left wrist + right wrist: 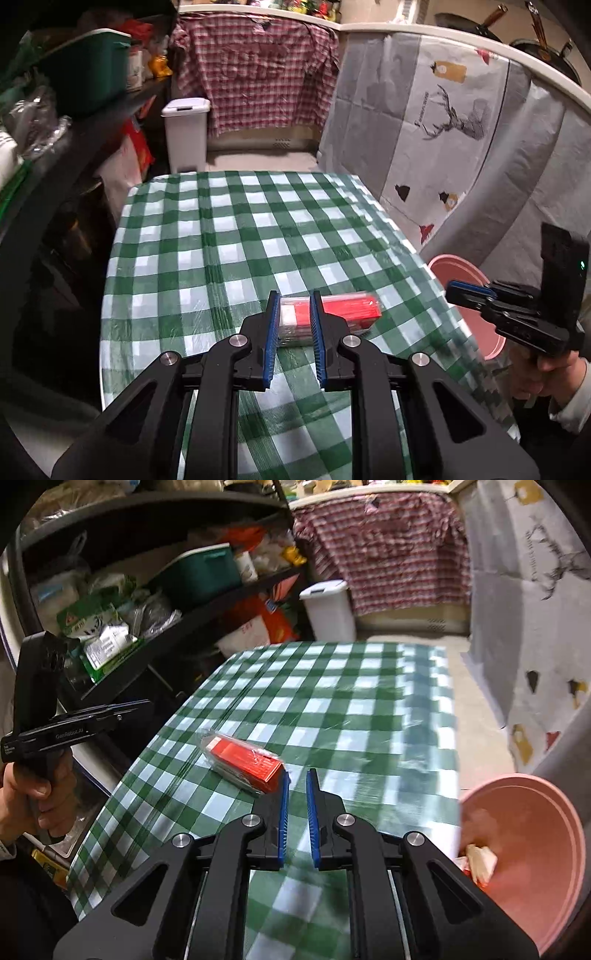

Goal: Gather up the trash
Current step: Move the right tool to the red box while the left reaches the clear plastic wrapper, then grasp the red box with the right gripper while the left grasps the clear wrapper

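Note:
A red and white packet in clear wrap [332,314] lies on the green checked tablecloth [221,236]. My left gripper [294,301] is open, its blue pads on either side of the packet's white end. In the right wrist view the packet [243,760] lies just left of my right gripper [297,775], which is slightly open and empty above the cloth. The left gripper [144,705] shows at that view's left edge, hand-held and apart from the packet. The pink bin [528,856] at the table's right edge holds some scraps.
The pink bin [465,295] sits beside the table's right edge, near the right gripper [454,290]. A white lidded bin [186,133] stands beyond the table's far end. Cluttered dark shelves [147,602] run along the left. Covered walls stand behind and right.

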